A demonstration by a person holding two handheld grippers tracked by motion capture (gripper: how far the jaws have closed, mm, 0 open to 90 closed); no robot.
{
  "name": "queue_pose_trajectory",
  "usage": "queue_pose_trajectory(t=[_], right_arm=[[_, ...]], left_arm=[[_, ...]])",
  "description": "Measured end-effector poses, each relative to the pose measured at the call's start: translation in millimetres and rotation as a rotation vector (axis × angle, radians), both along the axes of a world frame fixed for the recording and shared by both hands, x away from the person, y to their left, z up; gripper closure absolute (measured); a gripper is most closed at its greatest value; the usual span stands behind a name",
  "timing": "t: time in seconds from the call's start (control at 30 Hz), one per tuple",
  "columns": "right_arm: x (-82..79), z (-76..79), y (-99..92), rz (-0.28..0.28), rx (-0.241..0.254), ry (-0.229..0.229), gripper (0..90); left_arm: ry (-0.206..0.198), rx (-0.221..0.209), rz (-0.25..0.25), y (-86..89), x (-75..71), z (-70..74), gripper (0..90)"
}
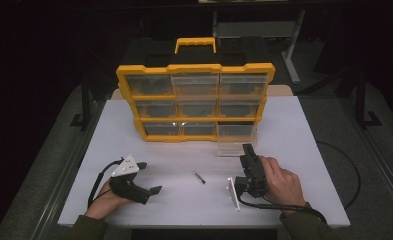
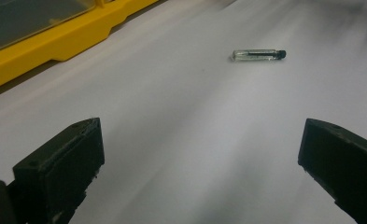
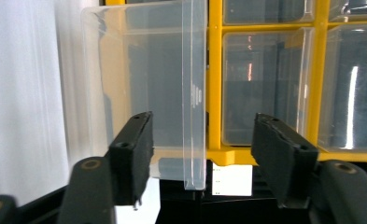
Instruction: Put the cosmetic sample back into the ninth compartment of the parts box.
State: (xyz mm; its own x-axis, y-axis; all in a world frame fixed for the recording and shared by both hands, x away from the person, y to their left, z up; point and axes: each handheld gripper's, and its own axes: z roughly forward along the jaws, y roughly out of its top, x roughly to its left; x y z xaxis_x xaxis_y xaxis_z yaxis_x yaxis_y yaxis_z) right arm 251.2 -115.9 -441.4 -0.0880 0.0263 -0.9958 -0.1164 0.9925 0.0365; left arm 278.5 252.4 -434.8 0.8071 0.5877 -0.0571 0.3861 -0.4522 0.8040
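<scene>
A yellow organizer (image 1: 194, 70) with clear drawers stands upright at the back of the white table (image 1: 294, 150). One clear drawer (image 1: 232, 147) is pulled out at its bottom right and rests on the table. My right gripper (image 1: 247, 150), rolled on its side, is open at that drawer. In the right gripper view the drawer's (image 3: 139, 70) thin front edge stands between the open jaws of my right gripper (image 3: 202, 135), touching neither. A small glass vial (image 1: 199, 177) with a dark cap lies mid-table. My left gripper (image 1: 152, 177) is open to its left; in the left gripper view the vial (image 2: 258, 55) lies ahead of my gripper (image 2: 200, 140).
The organizer's yellow base (image 2: 55, 46) runs along the upper left of the left gripper view. Its frame (image 3: 214, 70) and other clear drawers stand behind the pulled-out drawer. A black cable (image 1: 351, 170) trails off the table's right side. Dark floor surrounds the table.
</scene>
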Motion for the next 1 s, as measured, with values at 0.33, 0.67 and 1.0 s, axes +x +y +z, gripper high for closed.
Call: queue_pose_trajectory(t=[0.33,0.67,1.0], right_arm=[[-5.4,-3.3,-7.3,-0.003,-0.006,-0.002,33.8],[-8.0,-8.2,-15.8,-0.019,0.000,-0.009,29.1],[-5.1,-14.1,-20.7,-0.035,0.002,0.003,24.1]], left_arm=[[-0.003,-0.002,0.007,0.7,-0.5,-0.1,0.0],[-0.007,-0.006,0.010,0.7,-0.6,-0.7,0.0],[-0.014,0.002,0.007,2.2,-0.1,-0.5,0.0]])
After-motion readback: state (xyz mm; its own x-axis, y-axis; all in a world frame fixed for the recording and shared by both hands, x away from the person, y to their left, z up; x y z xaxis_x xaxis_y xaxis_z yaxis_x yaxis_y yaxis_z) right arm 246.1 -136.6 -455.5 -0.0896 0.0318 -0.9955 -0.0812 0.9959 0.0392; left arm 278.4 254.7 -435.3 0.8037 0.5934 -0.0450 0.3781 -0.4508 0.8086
